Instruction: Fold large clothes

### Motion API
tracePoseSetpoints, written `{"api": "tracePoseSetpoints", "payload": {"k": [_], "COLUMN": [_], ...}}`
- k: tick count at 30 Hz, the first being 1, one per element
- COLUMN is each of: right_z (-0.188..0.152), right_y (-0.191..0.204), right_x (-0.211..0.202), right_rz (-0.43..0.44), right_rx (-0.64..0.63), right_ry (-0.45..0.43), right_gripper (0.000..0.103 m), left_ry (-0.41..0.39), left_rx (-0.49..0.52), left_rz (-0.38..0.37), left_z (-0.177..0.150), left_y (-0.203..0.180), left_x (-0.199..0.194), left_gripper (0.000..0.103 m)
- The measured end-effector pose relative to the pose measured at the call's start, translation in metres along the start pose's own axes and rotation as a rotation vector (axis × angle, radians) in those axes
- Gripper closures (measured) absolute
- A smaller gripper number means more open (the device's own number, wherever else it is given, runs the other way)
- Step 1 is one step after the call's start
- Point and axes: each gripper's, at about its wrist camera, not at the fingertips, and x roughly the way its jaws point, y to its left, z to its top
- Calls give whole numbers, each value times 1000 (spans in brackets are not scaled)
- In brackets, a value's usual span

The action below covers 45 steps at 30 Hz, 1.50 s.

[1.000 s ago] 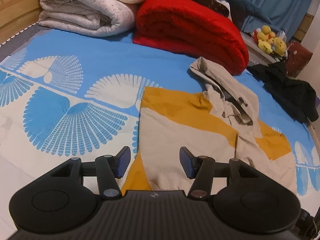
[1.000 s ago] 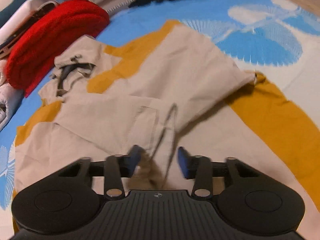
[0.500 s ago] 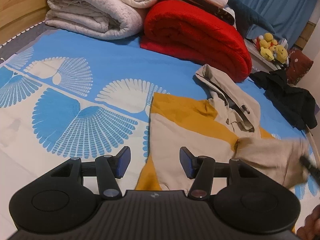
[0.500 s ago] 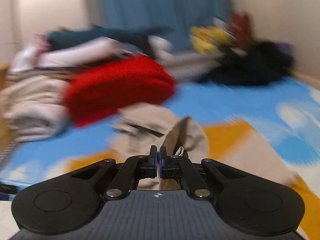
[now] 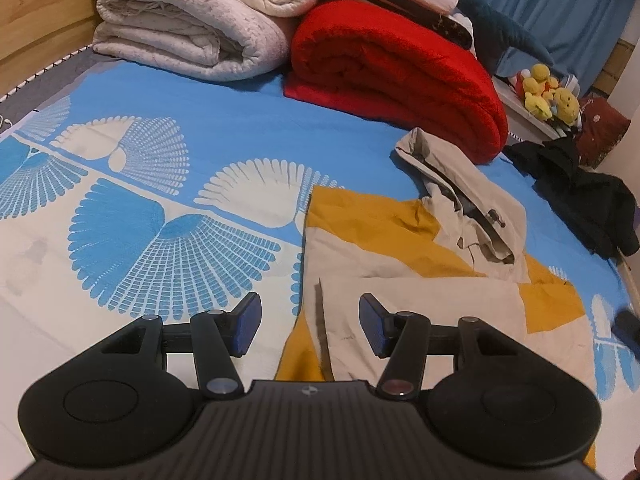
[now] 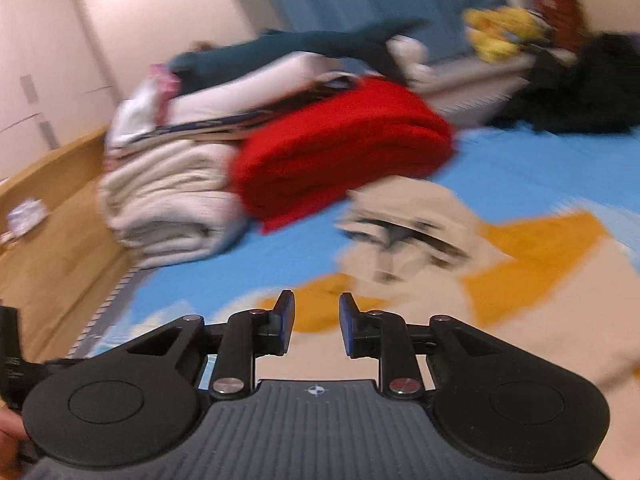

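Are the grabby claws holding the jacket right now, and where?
No. The left gripper and right gripper are both open with nothing between their fingers. The beige and yellow jacket lies on the bed.

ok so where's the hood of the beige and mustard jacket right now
In the left wrist view the beige hood lies flat on the blue patterned bedsheet right of centre, just in front of the rolled red blanket, with the black garment further right.
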Motion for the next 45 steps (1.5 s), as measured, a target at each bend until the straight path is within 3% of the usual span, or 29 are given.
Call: {"api": "tracePoseSetpoints", "payload": {"k": [8, 10, 13, 19, 21, 23, 28, 29, 30, 31, 32, 33, 37, 38, 40, 43, 45], "right_z": [-33, -37, -36, -33, -35, -37, -45, -45, -44, -43, -42, -40, -29, -28, -33, -46, -48], "right_y": [-100, -124, -164, -215, -226, -235, -244, -243, -243, -242, -241, -240, -221, -219, -221, -231, -229], "right_x": [-18, -12, -11, -14, -7, -2, 11, 12, 12, 12, 10, 5, -24, -28, -24, -9, -12], "right_rz": [-276, -350, -329, -356, -348, -380, -399, -401, -405, -405, -403, -405, -477, -506, -535, -558, -601], "right_rx": [121, 237, 425, 571, 580, 596, 685, 680, 673, 668, 662, 659, 629, 624, 643, 695, 692], "right_ry": [45, 75, 116, 126, 146, 151, 187, 188, 184, 176, 161, 139, -15, -36, -12, 107, 103], "right_gripper": [77, 75, 75, 71, 70, 70, 69, 75, 94, 103, 103, 103, 103, 103, 103, 98, 98], "left_ry": [-11, -11, 6, 112, 152, 176, 181, 184, 189, 192, 189, 165, 0, -8, 38, 156, 116], "left_rx": [-22, -35, -75, -148, -160, -168, -161, -155, -151, -146, -144, -145, -66, -45, -23, -38, -33], "left_rz": [22, 15, -23, -84, -68, -32, -24, -23, -25, -33, -38, -45, -144, -144, -96, 17, 42], "left_z": [-8, -9, -11, -25, -32, -37, -42, -42, -43, -44, -45, -44, -31, -31, -35, -48, -44], "left_y": [-11, -9, -7, -11, -11, -12, -14, -16, -16, -17, -19, -20, -43, -47, -50, -40, -41], "left_x": [15, 19, 28, 59, 71, 78, 82, 84, 85, 86, 86, 82, 50, 47, 56, 80, 74], "left_gripper": [45, 58, 64, 60, 58, 58, 59, 59, 65, 83, 90, 96, 97, 97, 97, 95, 94]}}
